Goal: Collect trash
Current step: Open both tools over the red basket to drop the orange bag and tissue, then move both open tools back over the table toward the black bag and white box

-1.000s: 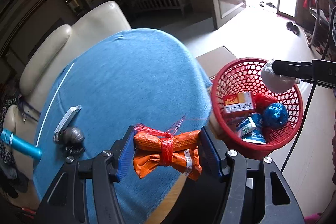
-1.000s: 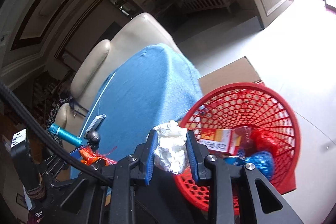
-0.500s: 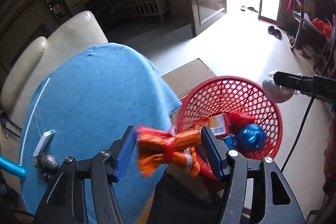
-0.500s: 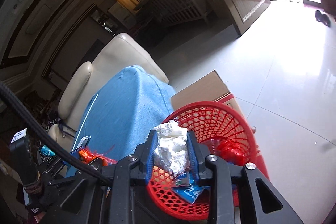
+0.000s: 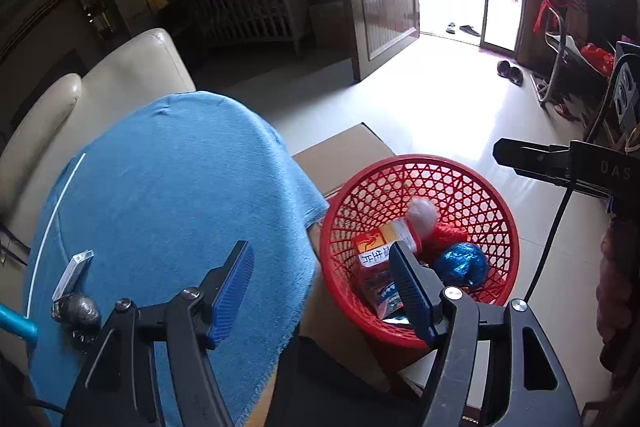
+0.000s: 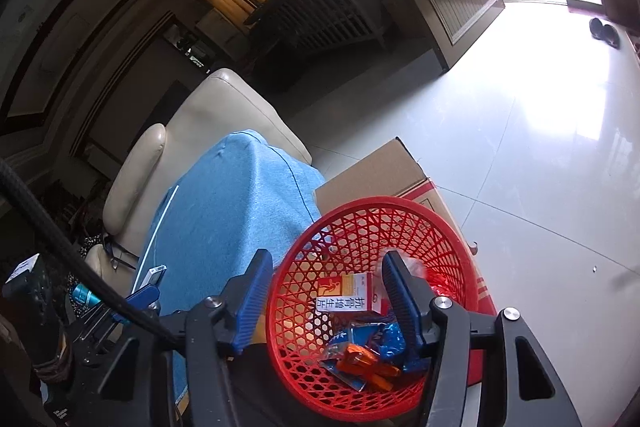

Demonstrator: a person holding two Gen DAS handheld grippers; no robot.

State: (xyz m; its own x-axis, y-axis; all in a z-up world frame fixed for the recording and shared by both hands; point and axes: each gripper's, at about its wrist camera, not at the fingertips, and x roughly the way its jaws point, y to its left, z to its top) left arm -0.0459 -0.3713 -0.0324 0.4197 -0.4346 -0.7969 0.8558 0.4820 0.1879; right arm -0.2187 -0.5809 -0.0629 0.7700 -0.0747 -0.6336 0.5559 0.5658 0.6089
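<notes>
Grippers (image 5: 322,285) (image 6: 327,297) agape above basket rim (image 6: 280,327)

Red plastic lattice basket (image 5: 496,211), fuzzy blue cloth (image 5: 180,195), glossy tiled floor (image 6: 540,155)

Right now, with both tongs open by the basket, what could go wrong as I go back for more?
The red basket sits on a cardboard box at the table edge; a swing of the right tongs could knock it off. The blue cloth overhangs beside the basket and could snag the left tongs. The grey foil ball may roll when nudged.
</notes>
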